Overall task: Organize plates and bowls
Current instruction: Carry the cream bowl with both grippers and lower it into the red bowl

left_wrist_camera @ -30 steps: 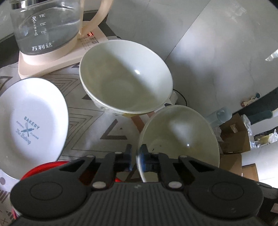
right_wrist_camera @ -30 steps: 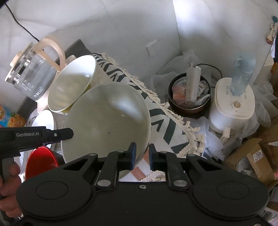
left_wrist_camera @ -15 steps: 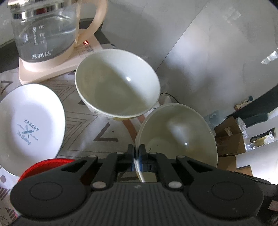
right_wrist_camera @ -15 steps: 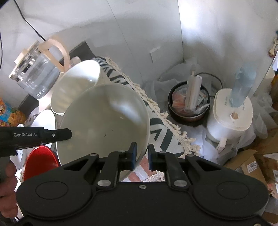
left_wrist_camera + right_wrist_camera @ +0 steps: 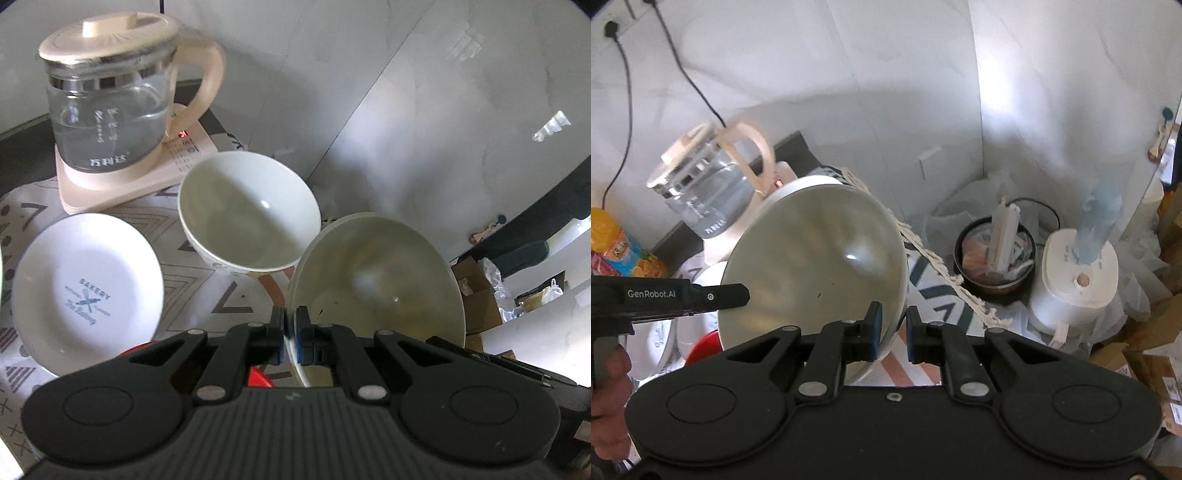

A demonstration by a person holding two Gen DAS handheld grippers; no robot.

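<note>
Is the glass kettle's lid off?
No, the beige lid sits closed on top of the glass kettle.

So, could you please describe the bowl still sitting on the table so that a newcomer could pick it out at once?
Start at the glass kettle on its beige base at the back of the patterned tablecloth. Just in front of it, to the right, stands the white bowl, upright and empty. Unlike the flat BAKERY plate to its left, it is deep, and unlike the tilted bowl pinched by the left gripper, nothing holds it.

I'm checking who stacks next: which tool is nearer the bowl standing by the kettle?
Left. The left tool, clamping the tilted bowl, is just short of the standing bowl; the right tool sits farther back.
</note>
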